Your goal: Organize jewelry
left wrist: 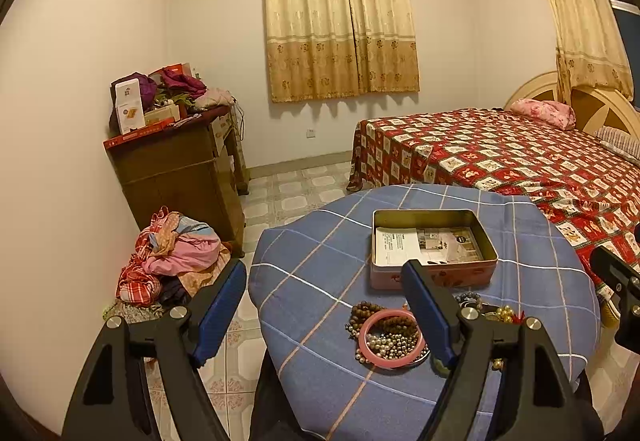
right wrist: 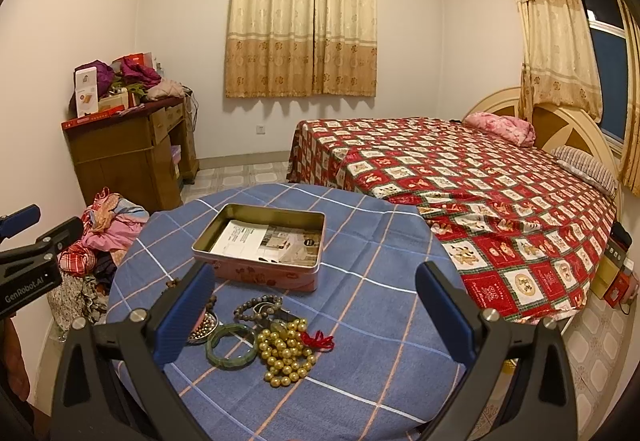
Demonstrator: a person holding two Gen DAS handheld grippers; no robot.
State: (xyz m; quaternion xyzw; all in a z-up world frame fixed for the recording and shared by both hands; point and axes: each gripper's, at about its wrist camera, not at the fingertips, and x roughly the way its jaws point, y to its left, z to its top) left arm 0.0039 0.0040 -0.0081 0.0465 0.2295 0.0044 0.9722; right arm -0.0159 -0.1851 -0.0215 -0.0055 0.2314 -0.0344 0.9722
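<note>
An open pink tin box [left wrist: 434,241] [right wrist: 264,241] with a printed paper inside stands on a round table with a blue checked cloth [left wrist: 320,273] [right wrist: 380,281]. In front of it lies a pile of jewelry: a pink bangle [left wrist: 390,337] over silver and brown beads, a green bangle [right wrist: 231,345], a gold bead string [right wrist: 286,355] with a red tassel, and a dark bead bracelet [right wrist: 256,307]. My left gripper [left wrist: 324,315] is open and empty, above the table's left edge. My right gripper [right wrist: 316,315] is open and empty, above the jewelry.
A bed with a red patterned cover [left wrist: 500,157] [right wrist: 460,177] stands right of the table. A wooden cabinet [left wrist: 176,169] [right wrist: 128,157] piled with clothes and boxes stands at the left wall. A heap of clothes [left wrist: 172,257] [right wrist: 100,237] lies on the tiled floor.
</note>
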